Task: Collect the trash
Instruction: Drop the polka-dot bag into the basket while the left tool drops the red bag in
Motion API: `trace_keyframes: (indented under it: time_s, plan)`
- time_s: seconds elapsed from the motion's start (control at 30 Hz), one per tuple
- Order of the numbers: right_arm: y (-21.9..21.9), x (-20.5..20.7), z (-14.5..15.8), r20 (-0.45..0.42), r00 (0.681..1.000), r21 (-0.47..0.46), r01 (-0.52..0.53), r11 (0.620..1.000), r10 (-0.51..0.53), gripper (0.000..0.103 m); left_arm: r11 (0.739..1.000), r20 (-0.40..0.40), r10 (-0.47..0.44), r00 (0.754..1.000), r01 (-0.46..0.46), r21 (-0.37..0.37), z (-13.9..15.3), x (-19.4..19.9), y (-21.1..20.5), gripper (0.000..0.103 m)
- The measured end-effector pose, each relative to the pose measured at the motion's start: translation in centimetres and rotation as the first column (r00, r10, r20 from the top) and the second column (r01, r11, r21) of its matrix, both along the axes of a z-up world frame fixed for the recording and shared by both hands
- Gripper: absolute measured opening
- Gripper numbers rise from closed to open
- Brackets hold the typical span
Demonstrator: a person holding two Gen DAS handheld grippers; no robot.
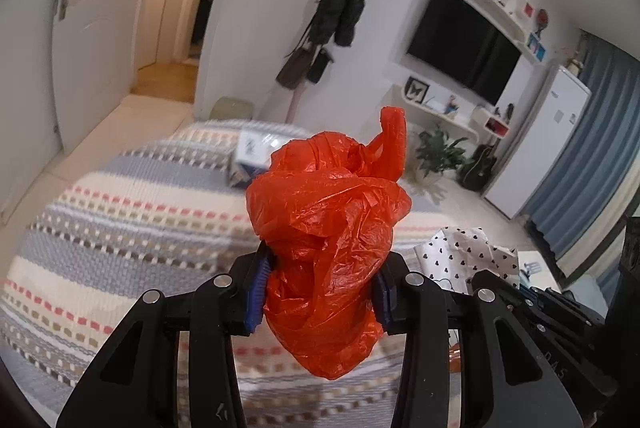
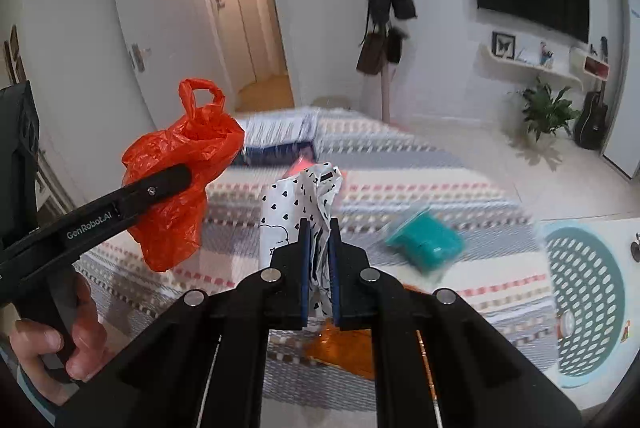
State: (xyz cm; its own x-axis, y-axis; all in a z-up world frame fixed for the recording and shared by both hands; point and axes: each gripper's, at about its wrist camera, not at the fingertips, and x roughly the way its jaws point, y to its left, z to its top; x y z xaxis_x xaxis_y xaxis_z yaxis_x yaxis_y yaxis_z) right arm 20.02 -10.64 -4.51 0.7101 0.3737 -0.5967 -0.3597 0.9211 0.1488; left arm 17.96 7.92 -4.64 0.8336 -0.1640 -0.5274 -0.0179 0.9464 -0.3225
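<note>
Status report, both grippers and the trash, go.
Left gripper shut on red plastic bag. Right gripper shut on heart-print wrapper. Both held above striped bedspread. Nothing in the way.

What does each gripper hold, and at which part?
Left gripper clamps the orange bag around its bunched lower middle. Right gripper pinches the heart-print wrapper at its lower end.

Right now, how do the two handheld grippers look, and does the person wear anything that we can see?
Both the left gripper and the right gripper are matte black linkages with round silver pivot pins and blue pads. The left one's side carries white "GenRobot.AI" lettering. No cable or glove shows.
</note>
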Motion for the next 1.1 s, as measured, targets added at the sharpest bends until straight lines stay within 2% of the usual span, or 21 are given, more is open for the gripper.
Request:
trace_keyframes:
  time_s: [0.17,0.4,0.6,0.7,0.93,1.0,1.1]
  plan:
    - [-3.1,-0.9,2.0,0.046,0.998,0.039,0.047,0.998,-0.049,0.007,0.998,0.053,-0.046,0.998,0.044,0.043,3.2,-0.7,-3.1,0.040]
    - [-9.1,-1.2,3.3,0.082,0.984,0.078,0.153,0.985,-0.160,0.007,0.988,0.076,-0.140,0.987,0.134,0.081,5.3,0.0,-8.6,0.040]
    - [-15.4,-1.1,2.8,0.068,0.958,0.117,0.269,0.956,-0.278,0.007,0.969,0.064,-0.220,0.974,0.210,0.128,5.2,1.4,-14.2,0.040]
    - [-19.0,-0.9,1.9,0.048,0.931,0.118,0.355,0.927,-0.362,0.007,0.954,0.059,-0.253,0.966,0.240,0.179,4.8,1.9,-17.6,0.040]
    - [-25.0,-1.1,-0.1,0.016,0.878,0.118,0.474,0.873,-0.479,0.007,0.917,0.021,-0.347,0.938,0.335,0.216,3.6,3.4,-23.9,0.040]
    - [-26.5,-1.1,-0.9,0.000,0.865,0.119,0.498,0.859,-0.501,0.007,0.910,0.008,-0.352,0.936,0.340,0.237,3.1,3.8,-25.5,0.040]
    - [-28.3,-1.0,-2.1,-0.023,0.848,0.121,0.529,0.840,-0.530,0.007,0.901,-0.019,-0.378,0.926,0.372,0.223,2.3,4.6,-27.2,0.040]
